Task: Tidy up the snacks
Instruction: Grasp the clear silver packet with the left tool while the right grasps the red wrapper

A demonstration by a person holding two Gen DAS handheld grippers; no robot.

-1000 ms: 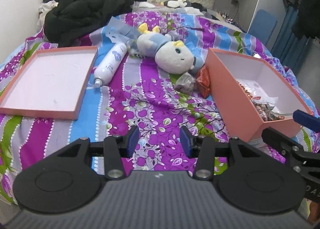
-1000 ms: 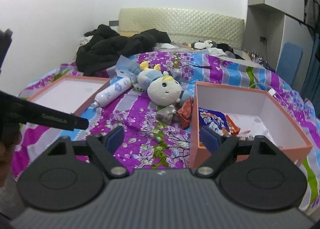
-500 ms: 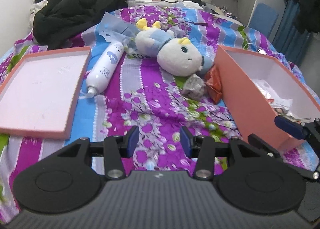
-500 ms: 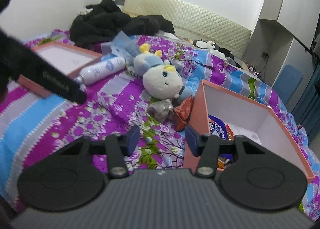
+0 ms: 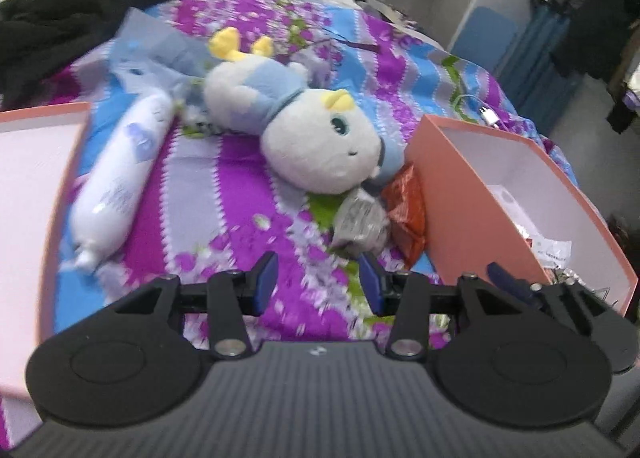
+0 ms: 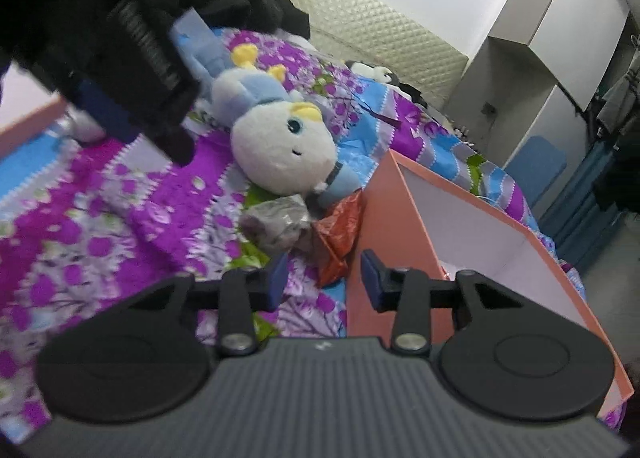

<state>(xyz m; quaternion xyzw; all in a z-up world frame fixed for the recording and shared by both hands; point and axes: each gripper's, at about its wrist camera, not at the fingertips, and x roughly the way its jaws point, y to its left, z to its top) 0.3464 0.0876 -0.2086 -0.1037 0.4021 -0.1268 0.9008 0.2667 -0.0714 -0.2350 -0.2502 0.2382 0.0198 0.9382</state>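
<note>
Snacks: a grey packet (image 5: 360,217) and a red packet (image 5: 406,209) lie on the bed just beside the pink box (image 5: 472,197), which seemingly holds several already. Left gripper (image 5: 318,282) half-open, empty; right gripper (image 6: 323,278) closing on nothing.

Bedspread (image 5: 248,161): purple, blue and grey floral stripes. Box (image 5: 472,209): salmon outside, white inside. Snack packets: one grey (image 5: 360,221), one red-orange (image 5: 408,209).

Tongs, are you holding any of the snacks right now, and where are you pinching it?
No. Both tongs are empty. The left tongs stand open over the bedspread. The right tongs are closing on nothing, just short of the red snack packet.
</note>
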